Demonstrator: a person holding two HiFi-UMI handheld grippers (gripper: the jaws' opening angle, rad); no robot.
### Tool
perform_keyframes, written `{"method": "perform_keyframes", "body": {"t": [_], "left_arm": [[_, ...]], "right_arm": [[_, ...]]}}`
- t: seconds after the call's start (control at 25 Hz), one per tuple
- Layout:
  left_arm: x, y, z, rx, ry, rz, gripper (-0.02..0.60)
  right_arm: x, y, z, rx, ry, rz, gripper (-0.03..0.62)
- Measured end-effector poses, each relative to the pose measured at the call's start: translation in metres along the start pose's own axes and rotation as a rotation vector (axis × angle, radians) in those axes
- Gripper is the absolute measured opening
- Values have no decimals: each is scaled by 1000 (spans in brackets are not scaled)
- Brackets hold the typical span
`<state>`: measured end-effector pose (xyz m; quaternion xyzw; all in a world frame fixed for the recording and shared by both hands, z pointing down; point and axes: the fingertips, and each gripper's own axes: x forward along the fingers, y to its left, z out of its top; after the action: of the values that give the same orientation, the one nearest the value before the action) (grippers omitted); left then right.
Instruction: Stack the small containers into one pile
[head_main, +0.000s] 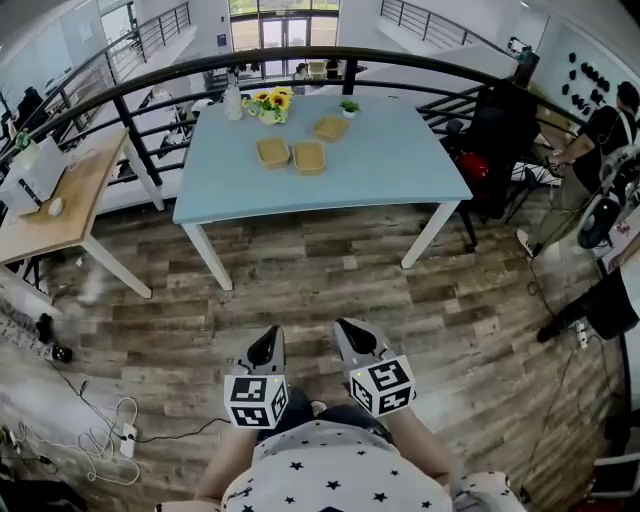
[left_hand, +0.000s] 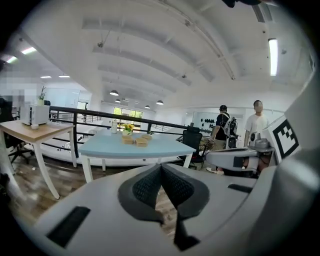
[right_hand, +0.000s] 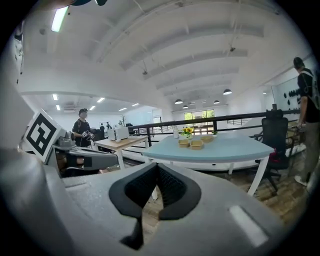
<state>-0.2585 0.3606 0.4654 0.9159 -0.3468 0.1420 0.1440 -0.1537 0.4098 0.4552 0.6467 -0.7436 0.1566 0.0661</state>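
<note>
Office mezzanine: wooden desk, railing

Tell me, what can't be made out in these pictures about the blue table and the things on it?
- Small containers, head view: too far and small to tell whether anything is inside.
- Bottle, head view: label too small to read.
- Sunflowers, head view: what they stand in is too small to tell.
</note>
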Motion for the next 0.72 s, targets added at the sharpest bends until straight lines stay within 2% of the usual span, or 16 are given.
{"method": "perform_keyframes", "body": {"t": [0.72], "left_arm": [[6,2,7,-15,-38,22,3]], "right_arm": [[4,-5,3,19,-20,42,6]]}}
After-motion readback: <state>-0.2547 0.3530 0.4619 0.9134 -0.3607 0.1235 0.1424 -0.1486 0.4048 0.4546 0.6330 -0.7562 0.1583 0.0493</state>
